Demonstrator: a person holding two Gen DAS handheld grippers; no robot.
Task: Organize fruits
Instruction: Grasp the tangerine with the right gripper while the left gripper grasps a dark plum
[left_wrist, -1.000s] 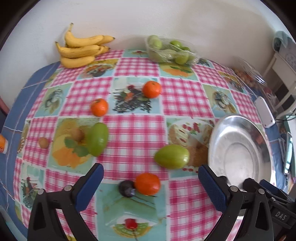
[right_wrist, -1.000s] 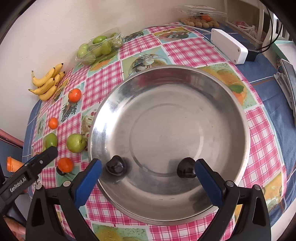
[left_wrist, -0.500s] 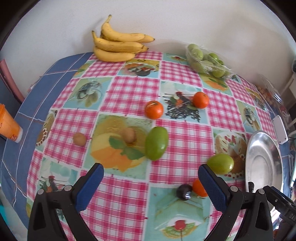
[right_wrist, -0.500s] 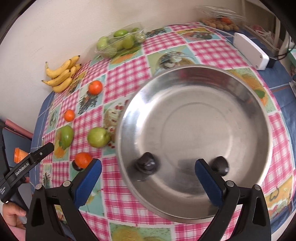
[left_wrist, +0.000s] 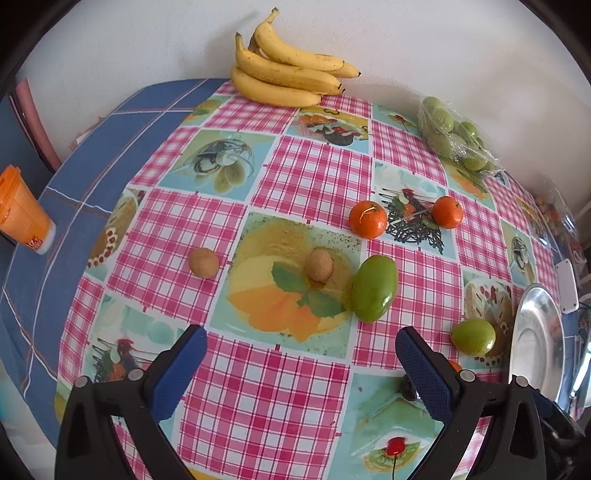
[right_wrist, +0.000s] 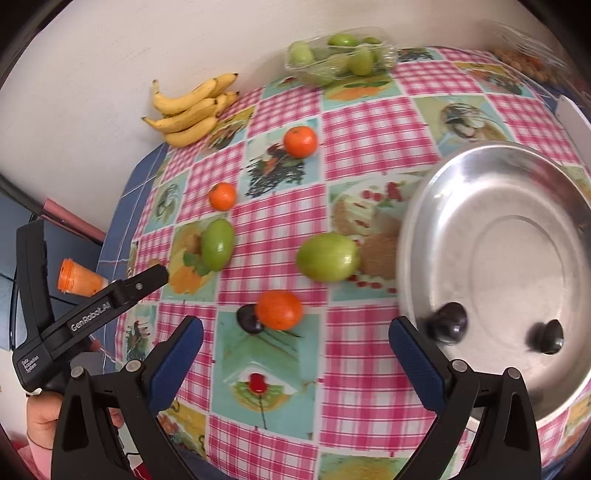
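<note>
My left gripper (left_wrist: 299, 343) is open over the checked cloth, with nothing between its fingers. Just ahead lie two small brown fruits (left_wrist: 318, 264), a green mango (left_wrist: 375, 288) and two oranges (left_wrist: 368, 219). My right gripper (right_wrist: 295, 332) is also open and empty. An orange (right_wrist: 279, 309) touching a dark plum (right_wrist: 249, 319) lies just beyond its fingers, with a round green fruit (right_wrist: 328, 257) farther on. The steel bowl (right_wrist: 517, 240) at the right holds two dark plums (right_wrist: 448, 325). In the left wrist view my right finger partly hides the loose plum.
Bananas (left_wrist: 291, 77) and a wrapped tray of green fruits (right_wrist: 340, 59) sit against the wall. An orange cup (left_wrist: 22, 218) stands on the blue cloth at the left edge. A white box (left_wrist: 567, 286) lies beyond the bowl. A hand (right_wrist: 44, 417) holds the left gripper.
The left gripper has swung left, from the orange and plum to the brown fruits and mango. The right gripper has moved left, off the bowl, to face the orange and plum.
</note>
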